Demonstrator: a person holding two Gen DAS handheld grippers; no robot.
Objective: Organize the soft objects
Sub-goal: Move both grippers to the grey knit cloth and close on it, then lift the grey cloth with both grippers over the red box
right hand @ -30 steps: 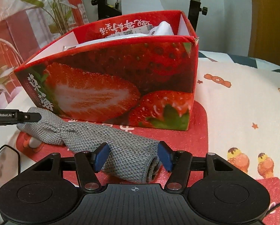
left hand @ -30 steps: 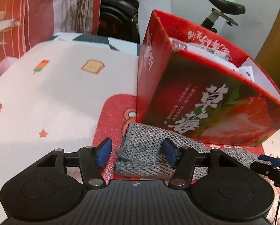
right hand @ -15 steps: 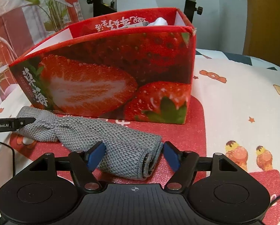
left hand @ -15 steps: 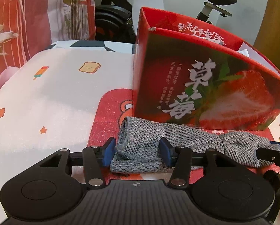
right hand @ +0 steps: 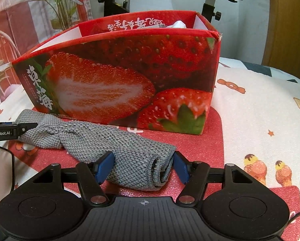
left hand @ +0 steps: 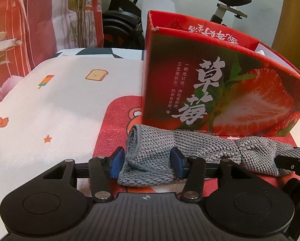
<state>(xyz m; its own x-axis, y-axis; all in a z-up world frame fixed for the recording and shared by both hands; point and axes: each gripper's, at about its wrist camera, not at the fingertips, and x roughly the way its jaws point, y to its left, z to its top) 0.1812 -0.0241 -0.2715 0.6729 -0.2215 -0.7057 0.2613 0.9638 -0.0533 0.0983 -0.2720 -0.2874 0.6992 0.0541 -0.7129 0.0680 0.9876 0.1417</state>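
Note:
A grey knitted cloth (left hand: 190,150), rolled and twisted in the middle, lies on a red foam mat (left hand: 111,124) in front of a red strawberry-print box (left hand: 220,92). My left gripper (left hand: 146,161) is open, its blue pads on either side of the cloth's left end. In the right wrist view my right gripper (right hand: 143,166) is open around the cloth's (right hand: 109,142) rolled right end, the pads close to it. The box (right hand: 129,80) holds white items (right hand: 178,24).
The mat lies on a white printed cover (left hand: 49,104) with cartoon food pictures. An exercise bike (left hand: 121,26) and a red patterned curtain (left hand: 19,30) stand behind. A black cable (right hand: 5,154) runs at the left in the right wrist view.
Both grippers have come lower and closer along the cloth's ends. The left pads have narrowed around the cloth's end; the right jaws opened wider. The cloth has stayed on the mat.

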